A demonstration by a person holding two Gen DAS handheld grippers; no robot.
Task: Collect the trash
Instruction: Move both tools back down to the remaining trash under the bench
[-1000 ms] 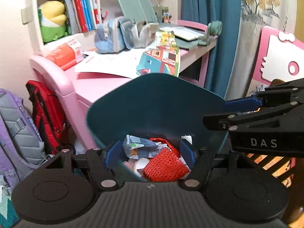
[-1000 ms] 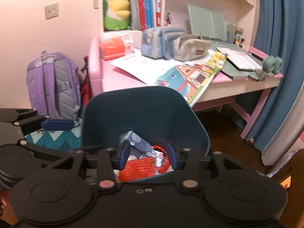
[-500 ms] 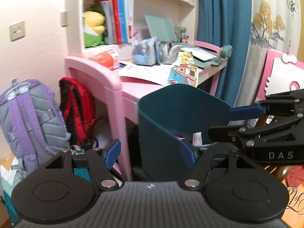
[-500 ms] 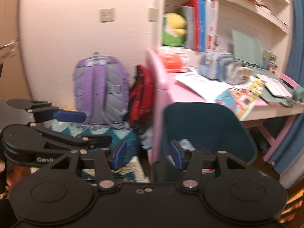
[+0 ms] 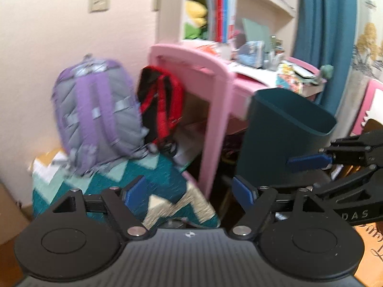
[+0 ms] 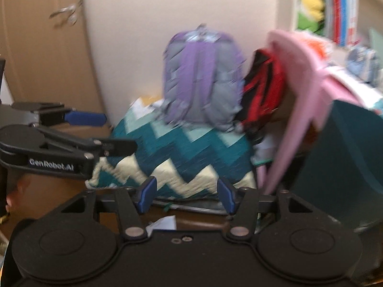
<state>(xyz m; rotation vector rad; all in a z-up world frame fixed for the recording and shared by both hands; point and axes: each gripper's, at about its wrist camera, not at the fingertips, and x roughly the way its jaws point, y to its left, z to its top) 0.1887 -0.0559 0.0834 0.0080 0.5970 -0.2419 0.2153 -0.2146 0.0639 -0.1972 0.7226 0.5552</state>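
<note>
A pink desk (image 5: 215,76) takes up the upper right of the left wrist view, its rounded end panel running down the middle of the frame, with shelves of books (image 5: 222,16) above it and a blue curtain (image 5: 318,35) at the far right. Just beside the desk's front, at right of centre, stands the dark teal trash bin (image 5: 282,138), upright on the floor; its inside is hidden from this angle (only the rim and outer wall show). In the right wrist view the same bin fills the right edge, partly behind the blurred pink panel. Left of the desk a purple and grey backpack (image 5: 95,114) sits on top of a teal and cream zigzag cushion (image 5: 153,186), and a red and black bag (image 5: 162,105) hangs or leans between the backpack and the desk panel, touching both as far as the blur allows. A small white scrap of paper (image 6: 165,223) lies on the brown floor low in the right wrist view, just in front of the right gripper (image 6: 186,193), whose blue-tipped jaws are spreading apart with nothing between them. The left gripper (image 5: 189,191), low in its own frame, is likewise widening its jaws on empty air, over the cushion's edge.
</note>
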